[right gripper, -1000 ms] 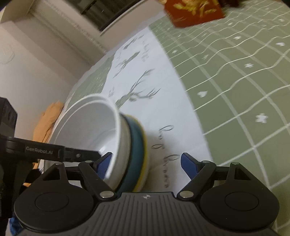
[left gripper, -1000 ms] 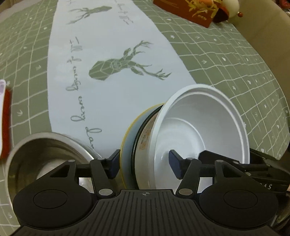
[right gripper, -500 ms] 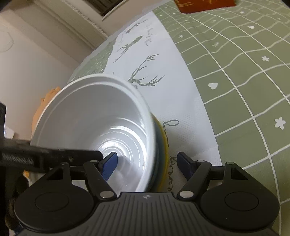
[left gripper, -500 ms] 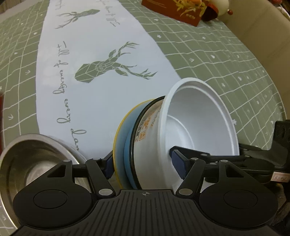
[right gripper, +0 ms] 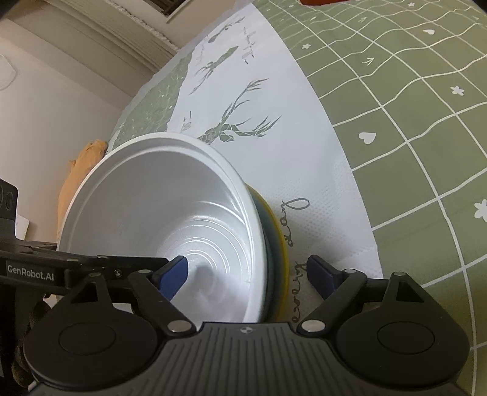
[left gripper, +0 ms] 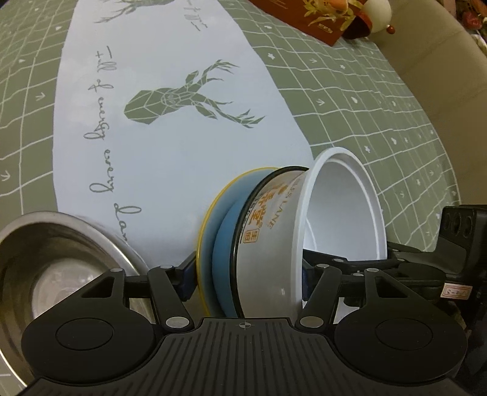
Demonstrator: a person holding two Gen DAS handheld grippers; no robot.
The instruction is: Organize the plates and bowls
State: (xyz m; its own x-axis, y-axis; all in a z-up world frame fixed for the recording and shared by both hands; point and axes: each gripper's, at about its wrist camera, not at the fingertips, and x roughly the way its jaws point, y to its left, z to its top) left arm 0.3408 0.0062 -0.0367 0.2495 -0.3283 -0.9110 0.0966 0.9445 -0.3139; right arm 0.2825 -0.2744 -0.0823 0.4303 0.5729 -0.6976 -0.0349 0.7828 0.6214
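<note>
A nested stack stands tilted on edge: a yellow-rimmed blue plate [left gripper: 210,243], a white printed bowl with black rim [left gripper: 268,237] and a plain white bowl [left gripper: 344,210] innermost. My left gripper [left gripper: 246,277] is shut on the stack, one finger behind the plate, the other inside the white bowl. In the right wrist view the white bowl [right gripper: 158,207] faces the camera, the plate's rim [right gripper: 281,243] behind it. My right gripper [right gripper: 249,274] straddles the stack with a gap at its right finger, so it is open.
A steel bowl [left gripper: 61,243] stands at lower left of the left wrist view. A red box [left gripper: 304,15] and a white round ornament [left gripper: 376,12] lie at the table's far side. The table edge and wall show left in the right wrist view.
The stack has tipped further up onto its edge and turned its mouth more to the right. My right gripper has swung round to face into the white bowl.
</note>
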